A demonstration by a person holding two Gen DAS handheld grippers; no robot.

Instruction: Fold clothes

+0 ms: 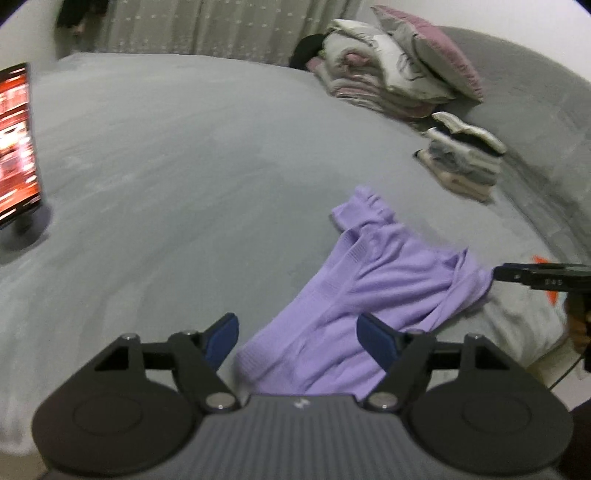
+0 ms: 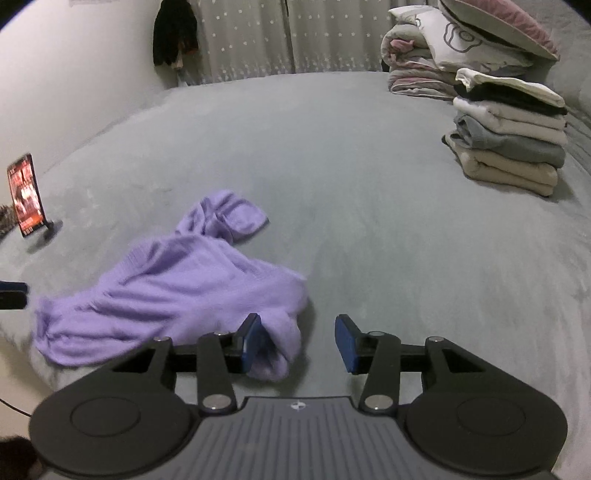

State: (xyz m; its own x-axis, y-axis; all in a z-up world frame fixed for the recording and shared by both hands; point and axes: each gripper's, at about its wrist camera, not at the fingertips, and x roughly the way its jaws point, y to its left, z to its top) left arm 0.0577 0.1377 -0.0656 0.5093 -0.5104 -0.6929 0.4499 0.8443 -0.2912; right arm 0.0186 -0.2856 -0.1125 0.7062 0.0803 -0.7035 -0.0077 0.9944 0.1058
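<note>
Blue-padded fingers of the left gripper (image 1: 297, 341) are seen spread wide apart, holding nothing, poised just above the near hem end of a lilac knit sweater (image 1: 373, 295). Fingers of the right gripper (image 2: 297, 341) are likewise parted and empty; one pad (image 2: 252, 339) is seen touching or just beside a bunched sleeve end of the same sweater (image 2: 173, 291), which lies between the two pads without being pinched.

Sweater position: crumpled, unfolded, spread on the grey bed (image 2: 351, 221) near its front edge. One sleeve is seen flung toward the bed's middle, its cuff doubled over. Motion blur is noted on the fabric in both views.

Right gripper is also caught at the right edge of the left wrist view (image 1: 535, 277), just beside the sweater's far side.

Other items recorded:
- Stack of folded clothes (image 2: 509, 136), in cream, black and grey, set well apart from the sweater toward the headboard side.
- Folded bedding with pillows (image 2: 461, 40) piled behind that stack.
- Phone (image 2: 27, 195) propped upright on a stand at the bed's left side, screen lit red.
- Patterned curtain (image 2: 277, 37) behind the bed; dark garment (image 2: 175, 33) hung on the wall beside it.
</note>
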